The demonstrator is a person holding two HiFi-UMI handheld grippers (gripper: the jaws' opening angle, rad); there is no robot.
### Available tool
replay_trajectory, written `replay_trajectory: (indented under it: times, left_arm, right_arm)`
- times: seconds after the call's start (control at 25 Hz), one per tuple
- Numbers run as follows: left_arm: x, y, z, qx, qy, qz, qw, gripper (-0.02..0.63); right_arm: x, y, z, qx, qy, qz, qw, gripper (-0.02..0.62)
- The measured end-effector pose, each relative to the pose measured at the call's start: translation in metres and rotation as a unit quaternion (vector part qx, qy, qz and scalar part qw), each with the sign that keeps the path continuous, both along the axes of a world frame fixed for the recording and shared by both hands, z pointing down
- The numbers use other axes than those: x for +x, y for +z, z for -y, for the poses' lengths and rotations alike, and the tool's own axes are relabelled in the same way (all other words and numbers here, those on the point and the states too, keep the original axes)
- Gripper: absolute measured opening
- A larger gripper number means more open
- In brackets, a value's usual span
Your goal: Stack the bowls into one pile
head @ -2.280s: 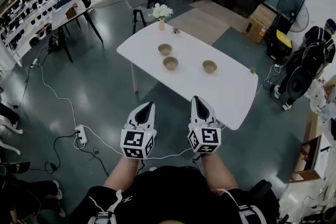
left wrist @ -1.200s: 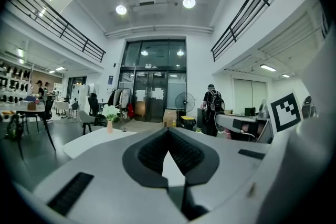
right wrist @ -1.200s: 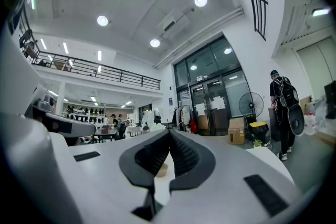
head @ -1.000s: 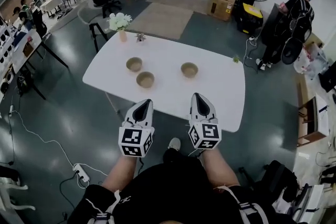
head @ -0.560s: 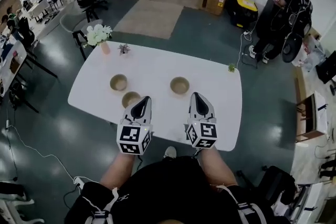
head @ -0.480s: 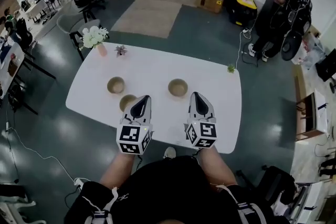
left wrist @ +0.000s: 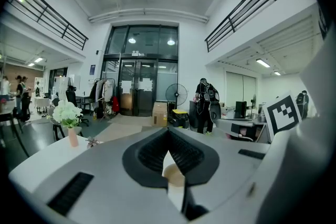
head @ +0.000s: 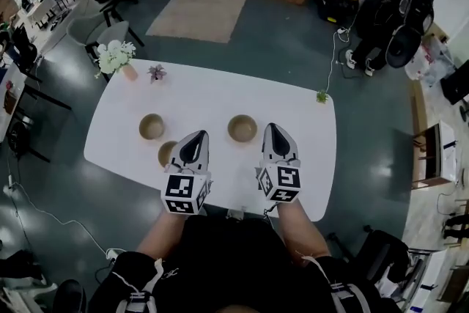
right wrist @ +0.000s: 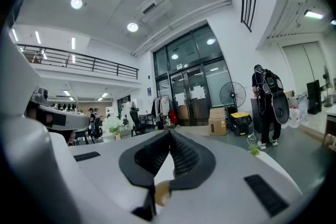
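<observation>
1. Your left gripper (head: 195, 136) hangs over the near part of the white table (head: 220, 95). Its fingers are closed tip to tip and hold nothing.
2. Your right gripper (head: 273, 130) is level with it on the other side, also over the table's near part, with its fingers pressed together and empty.
3. Three tan bowls stand apart on the table, none stacked. The left bowl (head: 152, 126) is in the open, and the near bowl (head: 164, 153) is half hidden behind your left gripper. The right bowl (head: 242, 128) sits between the two grippers' tips.
4. At the far left corner stands a vase of white flowers (head: 116, 59) with a small plant (head: 156, 72) beside it — a green sprig (head: 320, 95) sits at the far right edge.
5. A person in dark clothes (head: 399, 4) stands well beyond the table, to your right.
</observation>
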State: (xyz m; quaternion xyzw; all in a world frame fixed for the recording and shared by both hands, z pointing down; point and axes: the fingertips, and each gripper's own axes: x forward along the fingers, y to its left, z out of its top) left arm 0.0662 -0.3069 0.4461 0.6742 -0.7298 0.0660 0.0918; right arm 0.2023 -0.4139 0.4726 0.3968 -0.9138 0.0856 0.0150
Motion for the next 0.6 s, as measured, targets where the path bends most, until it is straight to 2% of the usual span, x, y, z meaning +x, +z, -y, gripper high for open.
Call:
replay_trajectory:
  times: [0.2, 0.28, 0.36, 0.48, 0.6]
  left_arm:
    - [-0.002, 0.001, 0.018, -0.002, 0.02, 0.004, 0.9998, 0.013]
    - [-0.004, 0.001, 0.023, -0.003, 0.032, 0.006, 0.9995, 0.013]
    - [-0.01, 0.0, 0.028, -0.003, 0.04, 0.006, 0.9992, 0.013]
    - [-0.023, -0.001, 0.032, 0.0, 0.048, 0.006, 0.9988, 0.012]
    - [-0.036, -0.001, 0.032, 0.001, 0.056, 0.005, 0.9984, 0.012]
  right_arm:
    - [-0.002, 0.003, 0.01, 0.0, 0.006, 0.006, 1.0, 0.017]
    - [-0.005, 0.004, 0.013, -0.004, 0.008, 0.009, 1.0, 0.123]
    - [-0.009, 0.007, 0.016, -0.008, 0.016, 0.005, 1.0, 0.161]
    - [-0.018, 0.015, 0.021, -0.012, 0.03, -0.01, 0.999, 0.163]
    - [-0.027, 0.034, 0.027, -0.036, 0.045, -0.021, 0.998, 0.163]
